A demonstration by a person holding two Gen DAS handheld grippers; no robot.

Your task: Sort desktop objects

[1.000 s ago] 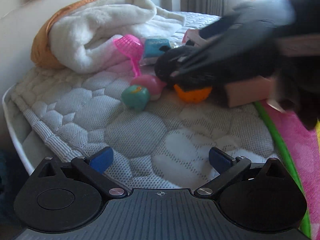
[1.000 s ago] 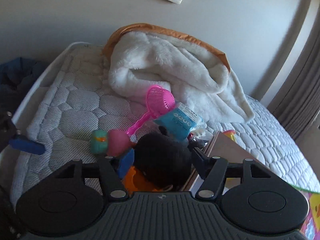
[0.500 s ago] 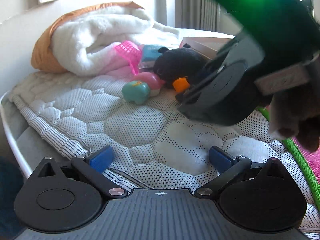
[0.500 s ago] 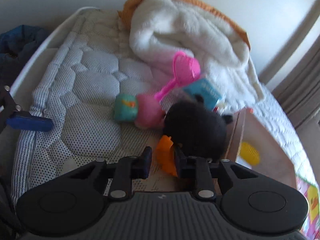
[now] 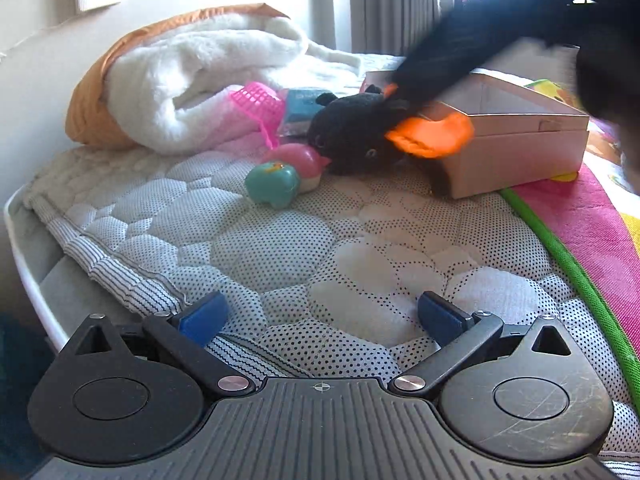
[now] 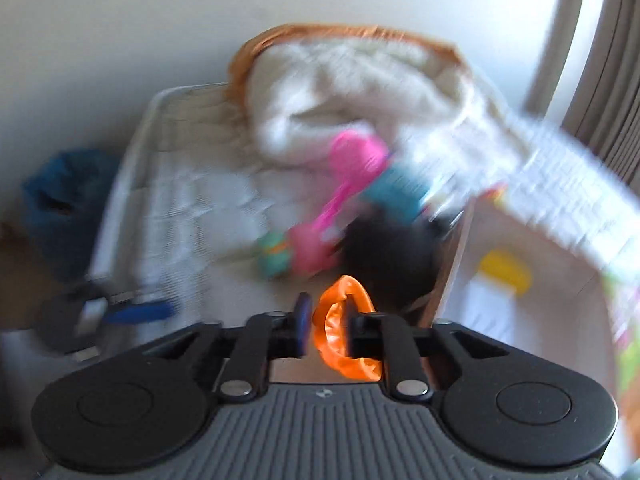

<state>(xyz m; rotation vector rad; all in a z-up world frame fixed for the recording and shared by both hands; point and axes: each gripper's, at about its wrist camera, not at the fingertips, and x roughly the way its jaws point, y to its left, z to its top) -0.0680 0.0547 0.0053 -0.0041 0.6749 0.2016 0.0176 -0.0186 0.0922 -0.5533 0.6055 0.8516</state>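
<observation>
My left gripper (image 5: 320, 316) hangs wide open above the mattress (image 5: 280, 248); my right gripper (image 6: 326, 324), jaws opening, clasps the orange toy (image 6: 344, 332).

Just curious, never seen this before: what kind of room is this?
Probably a bedroom: a quilted mattress, a fluffy white blanket bunched against the wall, and window curtains behind.
</observation>
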